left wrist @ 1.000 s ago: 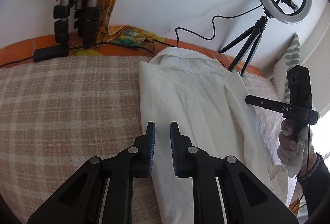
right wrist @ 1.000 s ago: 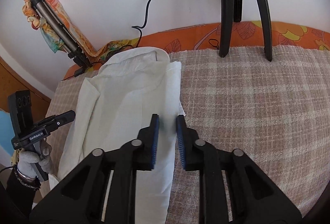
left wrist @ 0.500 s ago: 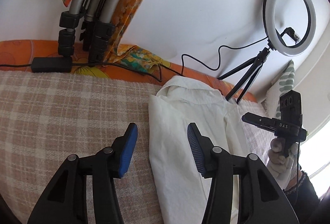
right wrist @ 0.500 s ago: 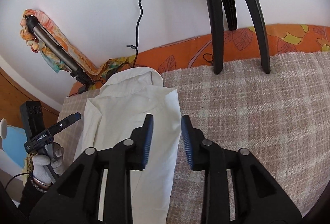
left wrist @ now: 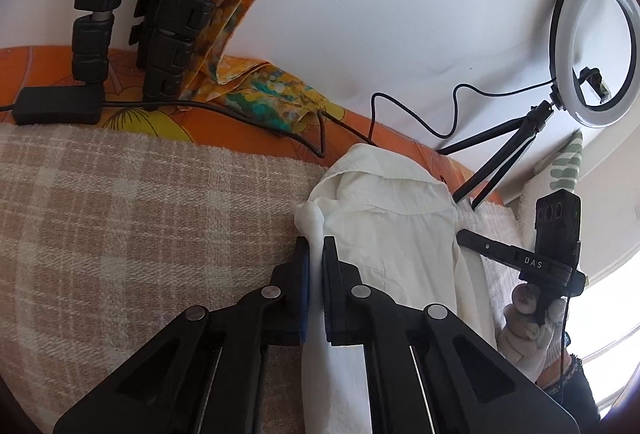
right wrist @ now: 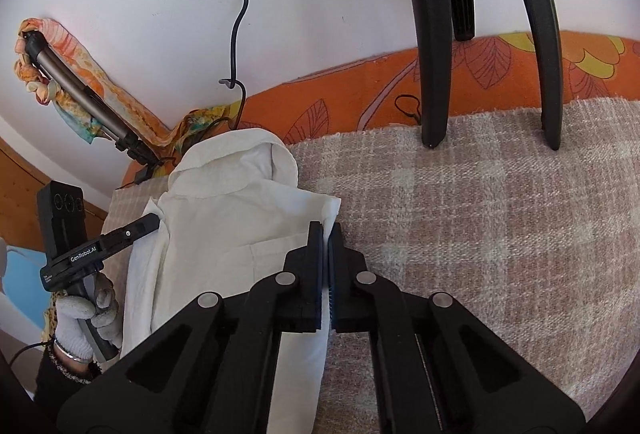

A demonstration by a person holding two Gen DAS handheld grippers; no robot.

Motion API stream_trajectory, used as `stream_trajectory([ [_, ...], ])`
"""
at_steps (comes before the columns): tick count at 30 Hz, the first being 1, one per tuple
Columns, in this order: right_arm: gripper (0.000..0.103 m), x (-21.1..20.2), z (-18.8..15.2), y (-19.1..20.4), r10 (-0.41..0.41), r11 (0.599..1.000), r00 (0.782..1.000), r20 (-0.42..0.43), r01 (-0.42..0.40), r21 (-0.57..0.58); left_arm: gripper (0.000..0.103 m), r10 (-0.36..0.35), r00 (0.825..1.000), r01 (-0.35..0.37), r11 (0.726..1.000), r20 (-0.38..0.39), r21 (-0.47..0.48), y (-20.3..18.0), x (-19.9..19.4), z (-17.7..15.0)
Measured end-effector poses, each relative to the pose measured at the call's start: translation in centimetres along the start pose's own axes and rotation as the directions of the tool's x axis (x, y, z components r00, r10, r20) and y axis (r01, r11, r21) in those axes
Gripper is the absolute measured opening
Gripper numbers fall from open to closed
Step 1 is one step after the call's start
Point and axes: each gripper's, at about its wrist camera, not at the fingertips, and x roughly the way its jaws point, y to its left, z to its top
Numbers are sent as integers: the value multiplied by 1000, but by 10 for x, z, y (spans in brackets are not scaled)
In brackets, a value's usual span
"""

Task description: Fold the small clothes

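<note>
Plaid beige-and-cream blanket (left wrist: pixel 120 218) covers the bed, orange floral sheet (right wrist: pixel 360 94) along the wall edge. White shirt (left wrist: pixel 392 234) lies flat on the blanket, collar toward the wall. Left gripper (left wrist: pixel 316 254) has just closed, pinching the shirt's left edge; right gripper (right wrist: pixel 327 242) has just closed, pinching the right edge. Ring light (left wrist: pixel 592 46) on tripod behind.
</note>
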Motion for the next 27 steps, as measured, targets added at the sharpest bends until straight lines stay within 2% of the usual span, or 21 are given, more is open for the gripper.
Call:
stream_trajectory([
  [4, 2, -8, 2, 12, -38, 998, 999, 12, 39, -40, 2, 4, 999, -5, 1000, 32, 22, -8, -8, -1],
  [7, 1, -26, 7, 23, -2, 998, 999, 39, 5, -60, 2, -24, 998, 23, 999, 64, 22, -13, -22, 1],
  [16, 2, -96, 3, 64, 67, 986, 993, 95, -52, -157, 2, -40, 992, 28, 995, 120, 96, -51, -77, -9],
  [22, 1, -153, -23, 101, 72, 966, 991, 116, -41, -256, 2, -41, 987, 17, 988, 152, 150, -83, -124, -35],
  [27, 2, -190, -64, 124, 57, 949, 993, 103, -22, -315, 2, -39, 985, 8, 983, 167, 185, -97, -164, -73],
])
